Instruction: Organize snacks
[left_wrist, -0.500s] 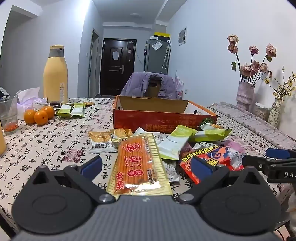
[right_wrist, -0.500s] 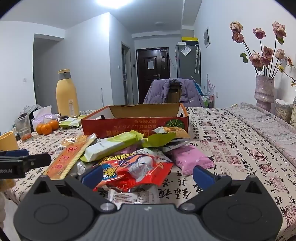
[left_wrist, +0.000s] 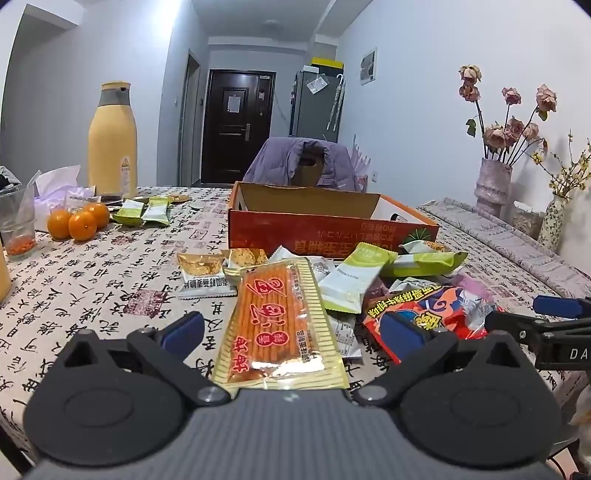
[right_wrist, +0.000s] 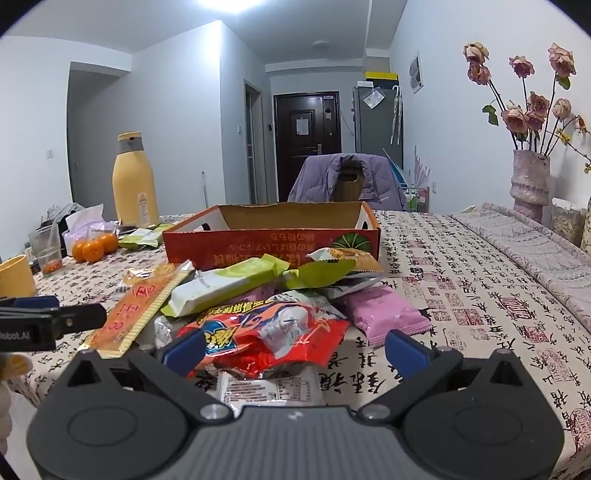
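Nothing on the table has shifted since half a second ago, and both your tools sit where they were, so no snack has been picked yet and the sorting is, by my reading, at its very start.

Your left gripper (left_wrist: 291, 328) has its jaws spread wide and released, framing the long orange stick-snack packet (left_wrist: 279, 317) at the lower centre of its view without pressing on it. Your right gripper (right_wrist: 293, 349) is just as wide, empty, with the red crinkled bag (right_wrist: 269, 332) lying between its fingers at lower centre.

The snack pile (right_wrist: 258, 291) lies in a loose heap in the middle of each frame, just in front of the open orange cardboard box (right_wrist: 273, 236), which looks empty from here. Pale green packets (right_wrist: 225, 284) overlap on top; a pink packet (right_wrist: 384, 314) sits at the heap's right side. Two more green packets (left_wrist: 146, 213) lie apart at the left, beside the oranges (left_wrist: 79, 223).

Wrappers are glossy and thin, so expect them to slide.
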